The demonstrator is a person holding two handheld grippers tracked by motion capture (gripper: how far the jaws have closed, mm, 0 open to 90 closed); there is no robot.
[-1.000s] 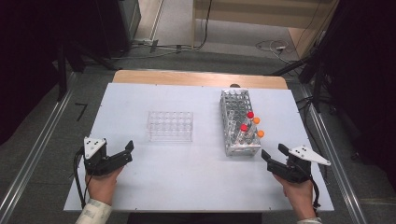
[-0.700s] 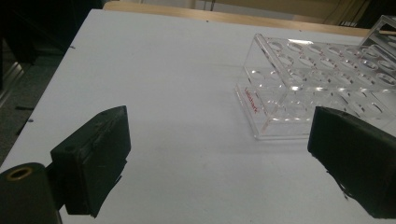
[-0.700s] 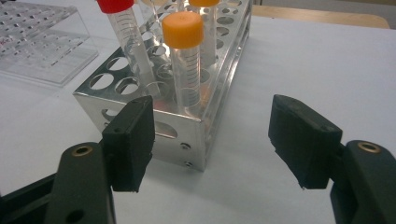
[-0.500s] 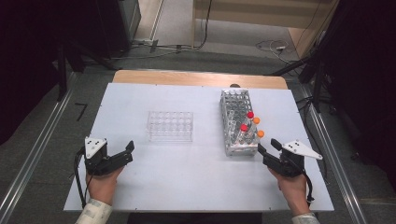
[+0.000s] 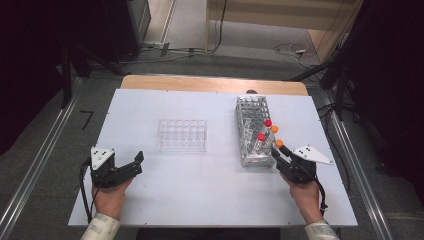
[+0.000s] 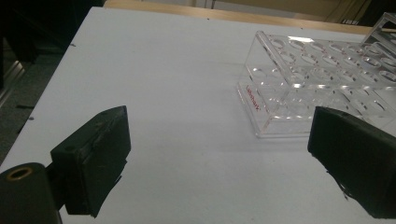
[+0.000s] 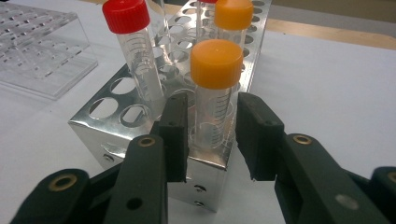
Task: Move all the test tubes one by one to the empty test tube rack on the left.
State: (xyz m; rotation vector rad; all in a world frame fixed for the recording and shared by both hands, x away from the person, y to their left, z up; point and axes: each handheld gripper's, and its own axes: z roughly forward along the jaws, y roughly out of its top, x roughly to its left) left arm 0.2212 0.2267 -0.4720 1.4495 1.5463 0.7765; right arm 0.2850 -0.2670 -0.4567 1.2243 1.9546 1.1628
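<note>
The right gripper is being held level at the near right corner of the metal rack, its jaws having just been closing around the orange-capped tube standing in that corner hole. A narrow gap is being kept on each side of the tube; contact by the pads cannot be confirmed. The right hand is being rested low near the table's front edge.

The left gripper is being held still at the front left, jaws spread wide with nothing between them, aimed toward the clear plastic rack.

The tube's lower end is being hidden by the metal rack wall. The red-capped tube is standing just beside, to the left in the right gripper view.

Bare table is lying between the two hands; the right table edge is lying close beside the right gripper.
</note>
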